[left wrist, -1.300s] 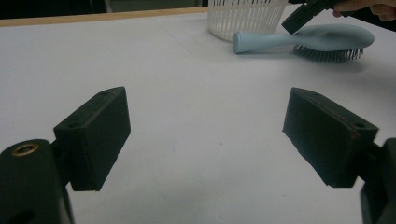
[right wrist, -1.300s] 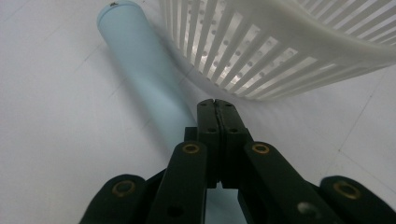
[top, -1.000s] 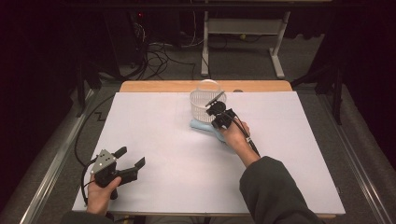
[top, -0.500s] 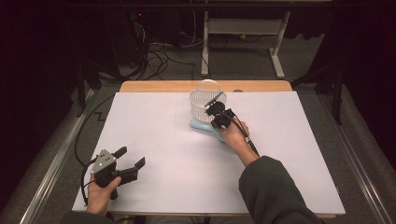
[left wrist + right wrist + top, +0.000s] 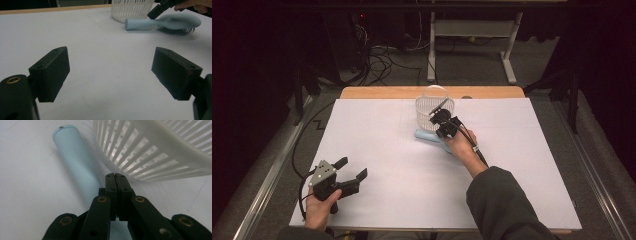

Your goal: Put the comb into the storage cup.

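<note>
Nothing has moved since the earlier frames: both hands sit where they were.

High view: left gripper [image 5: 346,176] hovers at the near left corner of the white table sheet [image 5: 377,150], jaws spread wide, empty. Right gripper [image 5: 446,123] is over the pale blue plastic hairbrush [image 5: 426,135], which lies flat just in front of the white slatted plastic basket [image 5: 434,107].

Left gripper view: its jaws stand wide with bare sheet between them. Hairbrush [image 5: 163,22] lies bristles down, handle end just beside the basket [image 5: 132,9].

Right gripper view: right gripper [image 5: 116,182] is fully closed, pads meeting on nothing, above the brush handle [image 5: 75,162], close to the basket wall [image 5: 150,147].

Risk: with the jaws closed it can't take the handle, and pushing down would only shove the brush into the basket or tip the light basket.

Writing: a tiny dark mark on the handle's end, unreadable.
</note>
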The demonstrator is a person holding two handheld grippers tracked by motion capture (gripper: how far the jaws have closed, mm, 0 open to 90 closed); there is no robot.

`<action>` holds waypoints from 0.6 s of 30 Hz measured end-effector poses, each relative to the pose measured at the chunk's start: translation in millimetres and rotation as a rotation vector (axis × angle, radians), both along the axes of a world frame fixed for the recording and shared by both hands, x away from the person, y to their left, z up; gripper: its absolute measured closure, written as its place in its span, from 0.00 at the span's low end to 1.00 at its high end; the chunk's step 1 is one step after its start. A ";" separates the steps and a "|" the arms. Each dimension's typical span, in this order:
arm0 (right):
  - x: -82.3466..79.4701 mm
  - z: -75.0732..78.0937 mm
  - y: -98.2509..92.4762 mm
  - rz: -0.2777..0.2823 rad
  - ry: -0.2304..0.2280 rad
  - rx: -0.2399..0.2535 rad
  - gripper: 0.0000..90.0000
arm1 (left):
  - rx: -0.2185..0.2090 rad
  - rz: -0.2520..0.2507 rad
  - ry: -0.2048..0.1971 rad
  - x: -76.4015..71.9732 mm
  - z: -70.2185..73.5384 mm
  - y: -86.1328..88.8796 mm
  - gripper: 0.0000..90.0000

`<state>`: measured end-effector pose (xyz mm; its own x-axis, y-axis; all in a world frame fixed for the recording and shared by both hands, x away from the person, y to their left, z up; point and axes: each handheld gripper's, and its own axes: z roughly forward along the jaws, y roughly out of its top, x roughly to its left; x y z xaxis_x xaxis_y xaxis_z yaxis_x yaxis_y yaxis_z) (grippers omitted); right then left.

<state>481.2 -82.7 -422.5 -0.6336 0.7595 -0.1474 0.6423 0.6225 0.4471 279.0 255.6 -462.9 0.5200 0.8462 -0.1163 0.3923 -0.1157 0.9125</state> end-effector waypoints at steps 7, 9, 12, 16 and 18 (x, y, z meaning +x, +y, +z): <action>-1.1 0.0 2.4 0.012 0.007 0.013 1.00 | 0.001 0.000 0.002 0.1 -0.1 0.0 0.18; -1.2 0.0 2.4 0.014 0.007 0.014 1.00 | 0.001 -0.001 0.001 0.1 -0.1 -0.1 0.18; -1.6 0.1 2.0 0.018 0.013 0.020 1.00 | 0.001 0.000 0.001 0.0 -0.1 0.0 0.18; -2.7 0.6 1.1 0.027 0.026 0.019 1.00 | 0.001 -0.002 0.001 -0.2 0.0 0.1 0.18; -3.9 0.8 0.3 0.028 0.031 0.021 1.00 | 0.001 -0.003 0.001 -0.2 -0.1 0.0 0.18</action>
